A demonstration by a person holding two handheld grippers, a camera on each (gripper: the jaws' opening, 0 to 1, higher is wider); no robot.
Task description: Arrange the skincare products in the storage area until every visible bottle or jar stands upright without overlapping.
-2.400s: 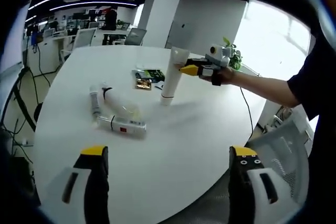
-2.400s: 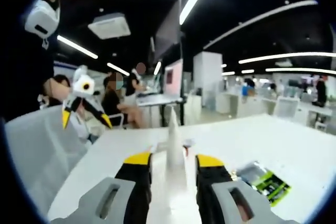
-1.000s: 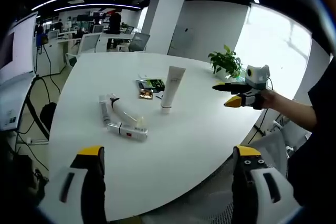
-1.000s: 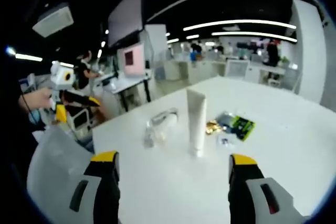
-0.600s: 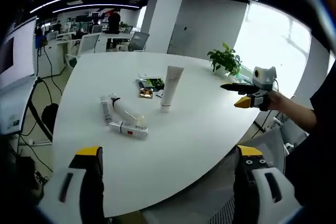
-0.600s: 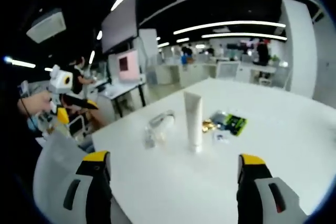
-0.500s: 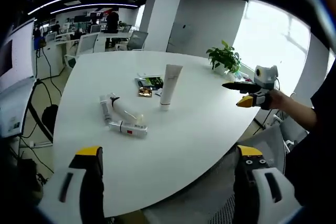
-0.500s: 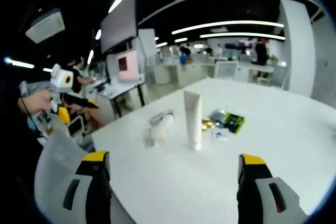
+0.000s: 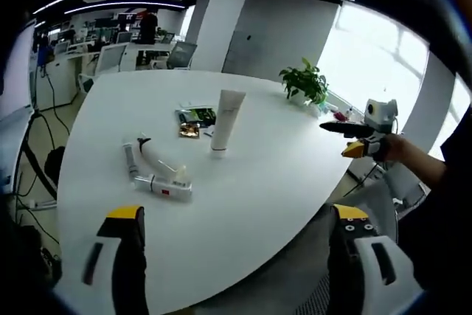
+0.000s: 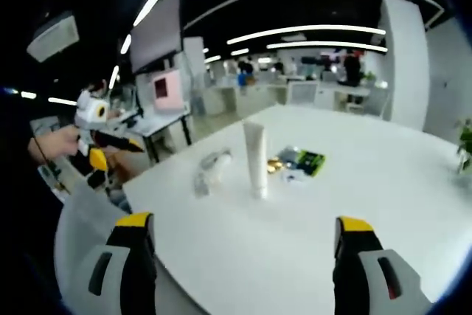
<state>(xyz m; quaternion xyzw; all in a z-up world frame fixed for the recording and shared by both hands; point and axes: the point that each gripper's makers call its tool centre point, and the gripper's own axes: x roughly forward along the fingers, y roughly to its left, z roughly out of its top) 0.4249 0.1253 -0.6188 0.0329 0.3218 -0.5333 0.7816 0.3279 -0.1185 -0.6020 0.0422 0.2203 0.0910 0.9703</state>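
A white tube [image 9: 223,119] [image 10: 255,158] stands upright on its cap near the middle of the round white table [image 9: 251,182] [image 10: 332,182]. To its left several clear and white bottles [image 9: 156,173] [image 10: 209,167] lie on their sides, close together. My left gripper [image 9: 236,213] is open and holds nothing, back from the table's near edge. My right gripper [image 10: 244,220] is open too, well short of the tube. The right gripper [image 9: 360,136] also appears in the left gripper view, held in a hand off the table's right side. The left gripper [image 10: 103,142] appears at the left of the right gripper view.
Flat sachets [image 9: 193,117] [image 10: 301,158] lie just behind the tube. A potted plant [image 9: 302,82] stands at the table's far edge. A grey chair [image 10: 77,256] is close to the near side. Desks, chairs and people fill the office behind.
The right gripper, shut on the upright tube 2.4 s ago, has let go, opened and drawn back off the table. The tube stays standing. Both cameras have shifted slightly.
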